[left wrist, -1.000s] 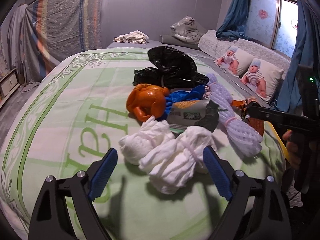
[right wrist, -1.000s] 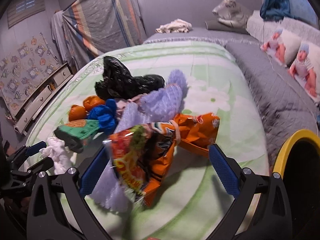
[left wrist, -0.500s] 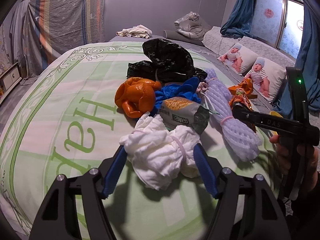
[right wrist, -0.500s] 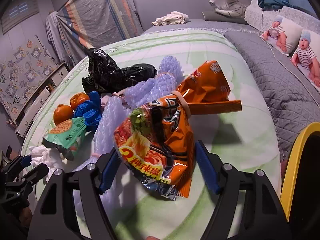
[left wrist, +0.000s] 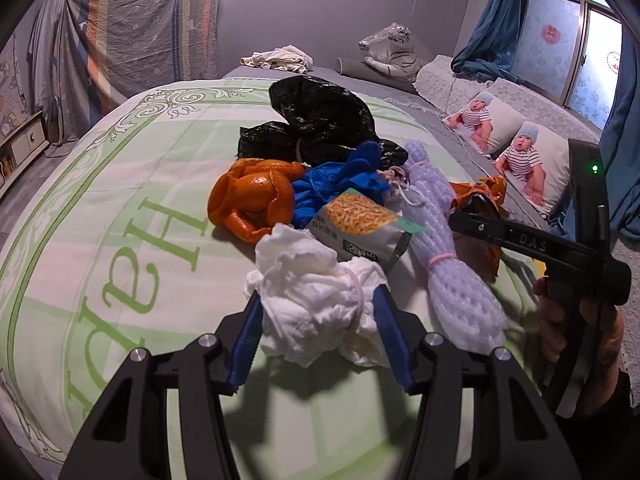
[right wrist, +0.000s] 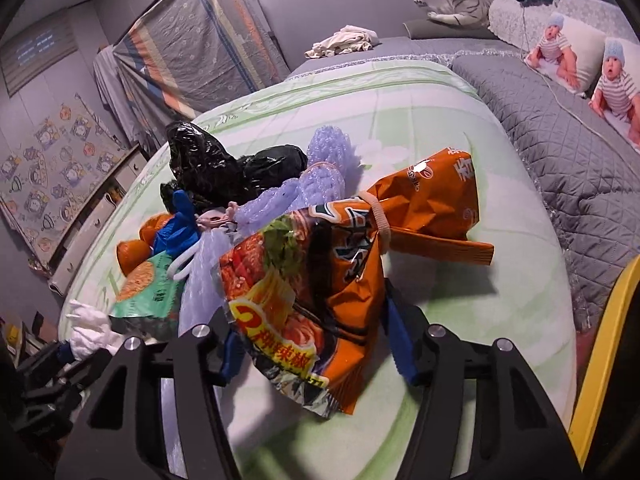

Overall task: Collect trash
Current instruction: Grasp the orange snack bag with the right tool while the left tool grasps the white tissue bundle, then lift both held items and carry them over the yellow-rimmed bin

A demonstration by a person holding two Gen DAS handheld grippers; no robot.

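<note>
1. The left gripper (left wrist: 318, 322) has its jaws pinching the tissue wad (left wrist: 316, 300) at the near edge of the pile on the bed (left wrist: 120, 208).
2. The right gripper (right wrist: 310, 340) has its jaws pressed on the orange wrapper (right wrist: 332, 276), which a rubber band cinches in the middle. The wrapper looks raised off the bed, though the fisheye angle makes that hard to confirm.
3. The yellow bin (right wrist: 604, 344) shows only as a rim at the right edge of the right wrist view. Nothing can be seen inside it, so I judge the collecting to be barely begun.
4. Left on the bed, close together: black bag (left wrist: 320, 120), orange peel (left wrist: 250, 200), blue glove (left wrist: 340, 184), noodle packet (left wrist: 360, 224) and foam net (left wrist: 452, 264).
5. Two pieces are gripped and five wait, so most of the task remains, beginning with carrying both loads to the bin.
6. Compared with a second ago, both pairs of jaws, then spread wide around their targets, have closed. The wrapper now sits higher and fills more of the right view, and the tissue is squeezed narrower.
</note>
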